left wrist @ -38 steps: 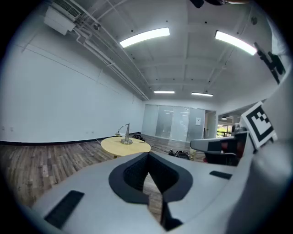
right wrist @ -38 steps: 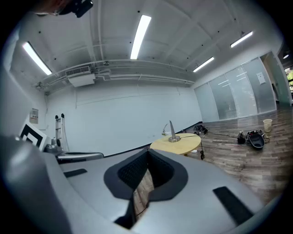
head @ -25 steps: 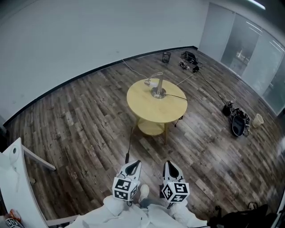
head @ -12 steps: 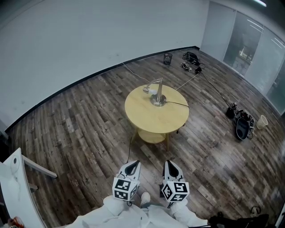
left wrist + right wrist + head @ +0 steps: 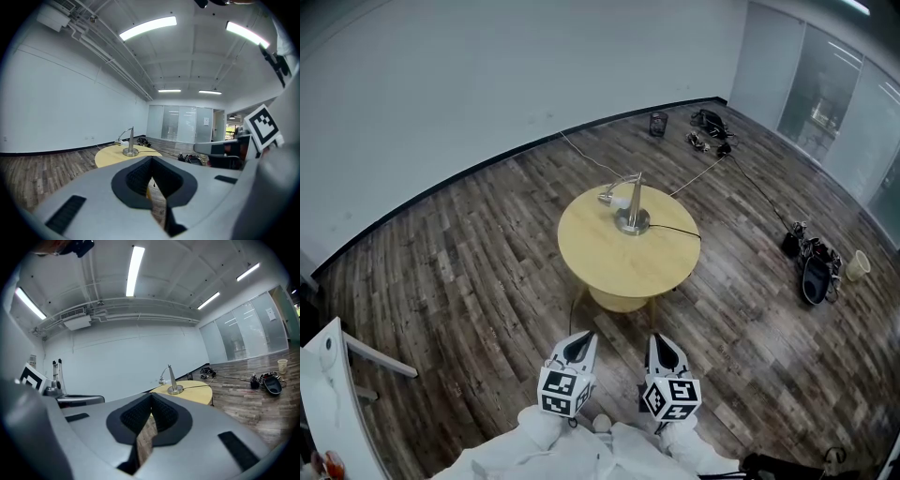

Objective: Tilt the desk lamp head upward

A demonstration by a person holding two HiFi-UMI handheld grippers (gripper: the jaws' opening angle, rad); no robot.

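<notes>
White sleeves show low down, close to me, and each arm holds one tool out in front. Left tool has its two jaws pressed tight together, and nothing is between them. Right tool is just beside it. Its jaws are shut tight too, and it holds nothing. Both tools point ahead toward the bench and are well apart from it. Under them is a dark wood floor made of long planks.

Past the tools stands a round bench with a pale yellow top. A lower shelf of the same yellow peeks out under its near edge. The desk lamp stands on the far part of the bench top. It has a round silver base, a straight post and a thin bent neck. The lamp head is at the end of the neck, to the left of the base, and it hangs low, close to the bench top. A black cord runs from the base to the right and off the edge of the bench.

Farther off on the right, a dark bag and a pale cup lie on the floor. A small dark bin and a black heap sit near the white wall. Glass panels stand at the far right.
</notes>
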